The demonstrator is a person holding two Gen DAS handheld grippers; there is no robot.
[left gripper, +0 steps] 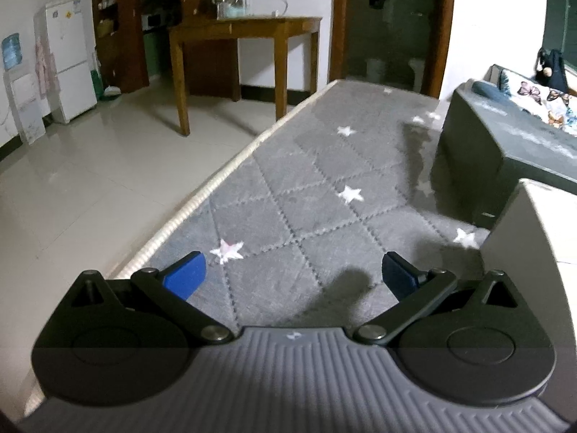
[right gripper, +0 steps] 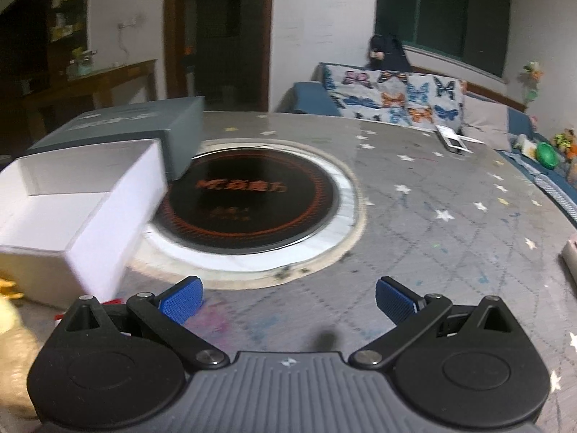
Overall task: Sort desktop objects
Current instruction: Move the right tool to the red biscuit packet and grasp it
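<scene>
Left tool (left gripper: 294, 274): its blue-padded fingers are standing wide apart, gripping nothing, hanging above the grey star-patterned cover of the surface (left gripper: 324, 180).
Right tool (right gripper: 288, 301): its fingers are likewise spread wide and empty, hovering over the same cover near the surface's front part.
White box (right gripper: 72, 209): an open, empty-looking white carton is sitting ahead and to the left of the right tool, its near corner coming close to the tool's left finger; in the left wrist view its wall is showing at the right edge (left gripper: 533, 238), just beside that tool's right finger.
Grey box (right gripper: 144, 126): a dark grey box is lying behind the white one, touching or nearly touching it; from the left tool it is lying ahead and to the right (left gripper: 505, 151).
Round black plate (right gripper: 249, 202): set into the middle of the surface inside a pale ring, it is lying straight ahead of the right tool, and the white box is overlapping its left rim.
Small white item (right gripper: 456, 140): it is resting far ahead and to the right of the right tool, near the far edge; its kind is too blurred to tell.
Yellow object (right gripper: 9, 288): something yellow is showing at the left edge, beside the white box, unclear.
Background: a butterfly-print sofa (right gripper: 396, 97) is standing beyond the surface, and a wooden table (left gripper: 245, 32) across the tiled floor.
</scene>
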